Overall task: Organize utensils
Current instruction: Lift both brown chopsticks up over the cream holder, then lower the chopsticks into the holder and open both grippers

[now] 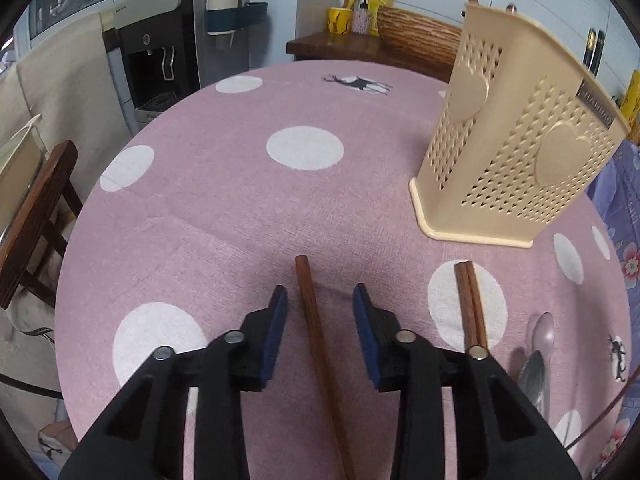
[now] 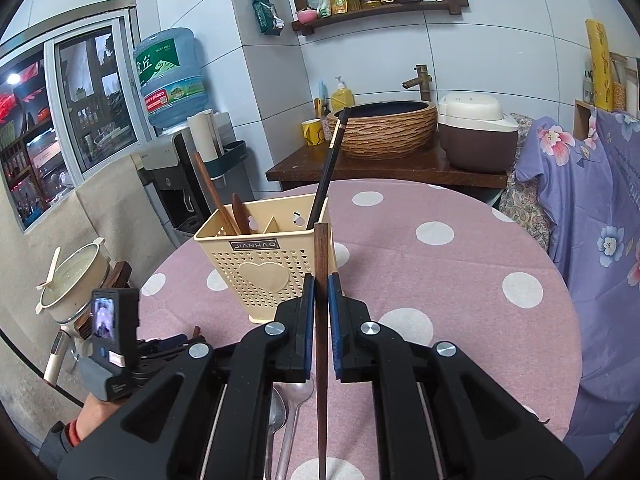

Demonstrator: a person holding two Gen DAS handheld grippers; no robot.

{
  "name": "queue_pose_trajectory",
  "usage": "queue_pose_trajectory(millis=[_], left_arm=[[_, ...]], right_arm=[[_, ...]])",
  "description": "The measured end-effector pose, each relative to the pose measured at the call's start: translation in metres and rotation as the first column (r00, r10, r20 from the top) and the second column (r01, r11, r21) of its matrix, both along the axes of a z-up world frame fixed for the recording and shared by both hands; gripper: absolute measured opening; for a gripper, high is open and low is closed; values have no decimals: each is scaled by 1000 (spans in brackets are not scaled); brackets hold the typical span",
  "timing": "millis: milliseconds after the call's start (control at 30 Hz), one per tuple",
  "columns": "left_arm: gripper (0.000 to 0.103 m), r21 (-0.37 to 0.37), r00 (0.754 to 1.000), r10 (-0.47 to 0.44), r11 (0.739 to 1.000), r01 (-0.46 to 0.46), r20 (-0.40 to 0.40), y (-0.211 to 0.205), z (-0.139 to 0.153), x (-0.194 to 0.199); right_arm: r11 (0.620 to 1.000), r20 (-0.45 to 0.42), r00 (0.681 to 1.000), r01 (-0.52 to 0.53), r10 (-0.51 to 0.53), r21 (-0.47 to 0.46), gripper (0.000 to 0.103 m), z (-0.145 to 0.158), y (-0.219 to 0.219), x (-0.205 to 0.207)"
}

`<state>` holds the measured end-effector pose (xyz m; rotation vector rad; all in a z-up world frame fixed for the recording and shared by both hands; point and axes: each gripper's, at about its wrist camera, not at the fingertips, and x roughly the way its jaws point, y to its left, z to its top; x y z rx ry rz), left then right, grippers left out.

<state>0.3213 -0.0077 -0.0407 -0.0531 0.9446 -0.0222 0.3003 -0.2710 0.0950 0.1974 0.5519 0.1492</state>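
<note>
My left gripper (image 1: pixel 320 292) hangs open just over the pink dotted tablecloth (image 1: pixel 240 208). A brown chopstick (image 1: pixel 316 340) lies on the cloth between its blue pads, touching neither. To its right lie a pair of brown chopsticks (image 1: pixel 472 304) and metal spoons (image 1: pixel 540 340). The beige perforated utensil holder (image 1: pixel 516 152) stands at the far right. My right gripper (image 2: pixel 321 280) is shut on another brown chopstick (image 2: pixel 321 248), held near upright in front of the holder (image 2: pixel 260 264). The holder contains a black chopstick (image 2: pixel 330 160) and wooden utensils (image 2: pixel 224 208). Spoons (image 2: pixel 296 400) lie beneath the right gripper.
A wooden chair (image 1: pixel 36 216) stands at the table's left edge, with a water dispenser (image 1: pixel 160 60) behind it. A counter with a wooden basin (image 2: pixel 384 128) and a rice cooker (image 2: pixel 476 136) lies beyond the table. A floral cloth (image 2: pixel 592 208) hangs at the right. A person's hand (image 2: pixel 96 412) holds the left gripper.
</note>
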Motion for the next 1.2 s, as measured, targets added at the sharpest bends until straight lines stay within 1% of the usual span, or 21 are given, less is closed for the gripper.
queue_pose_trajectory(millis=[67,100,133,300,400,467,600,700,800,933,1033,1200], left_arm=[[19,41,1000,-1,999,0,20,-5,-1,1],[16,52,1000,-1,999,0,21,-7,-2,2],[10,56,1000,-3,998,2,20,-9,-2,4],[9,63,999,-19,998,17,30,-14,-2,6],[9,34,999,-18,999,17,31,-14,-1,7],[9,16,998,-19,1000,18,55,-13,6,3],[8,-29,992,-29,999,33,120,-11,32,-7],[8,-71,980,-42,996,57,197,-8,63,-21],[8,-98,952,-58,991,91,301,-5,101,-42],[8,-116,914,-75,985,131,400,-3,137,-61],[8,-98,891,-90,984,148,444,-7,152,-66],[8,-96,881,-95,983,157,463,-9,158,-63]], right_arm=[[1000,-1,1000,2,-2,2,8,0,0,0],[1000,-2,1000,2,-2,2,8,0,0,-1],[1000,-1,1000,0,0,2,8,1,0,-1],[1000,7,1000,-3,3,4,8,4,0,-4],[1000,9,1000,-2,2,5,8,4,0,-5],[1000,11,1000,-6,6,5,8,5,0,-6],[1000,25,1000,-18,18,7,8,9,0,-10],[999,43,999,-34,34,9,8,15,-1,-15],[999,64,997,-43,43,10,8,22,-4,-21],[998,85,995,-58,57,19,7,33,-7,-26],[998,94,993,-66,65,13,7,39,-5,-27],[997,99,992,-73,74,-6,7,45,0,-24]])
